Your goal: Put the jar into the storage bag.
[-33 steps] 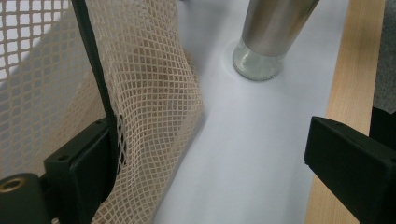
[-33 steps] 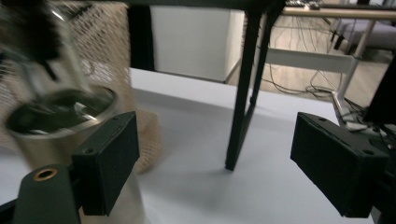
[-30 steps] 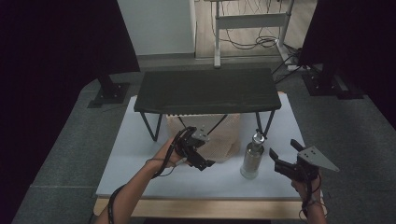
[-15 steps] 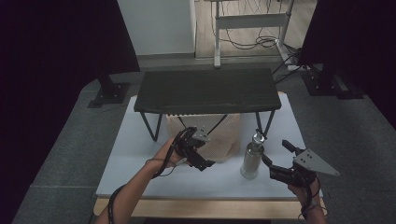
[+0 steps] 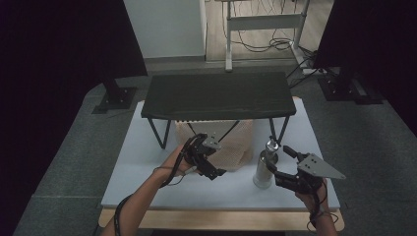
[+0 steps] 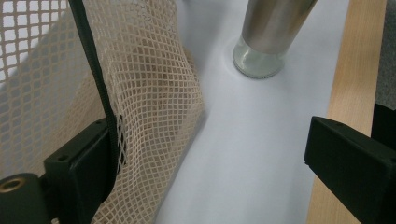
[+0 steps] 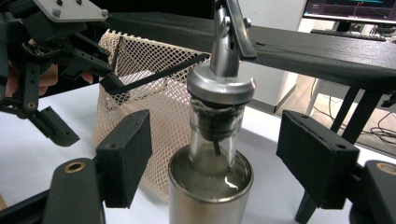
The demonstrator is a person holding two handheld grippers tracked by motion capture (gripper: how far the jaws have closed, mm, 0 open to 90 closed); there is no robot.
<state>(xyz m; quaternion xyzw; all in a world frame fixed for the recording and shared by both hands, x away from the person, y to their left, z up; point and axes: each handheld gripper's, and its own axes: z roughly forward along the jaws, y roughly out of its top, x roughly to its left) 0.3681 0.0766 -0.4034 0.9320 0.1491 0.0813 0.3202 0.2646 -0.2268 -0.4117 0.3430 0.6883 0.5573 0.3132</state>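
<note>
I count one bottle [image 5: 264, 167] with a metal sleeve and pour spout, standing near the right on the white tabletop [image 5: 147, 162], and one beige mesh bag [image 5: 231, 145] just left of it under the single black stand [image 5: 216, 96]; I read no label or writing on any of them. My right gripper [image 7: 212, 163] has just been closing, its jaws apart either side of the bottle's neck without touching. My left gripper [image 6: 210, 172] is apart too, one jaw against the bag's black zipper edge.
</note>
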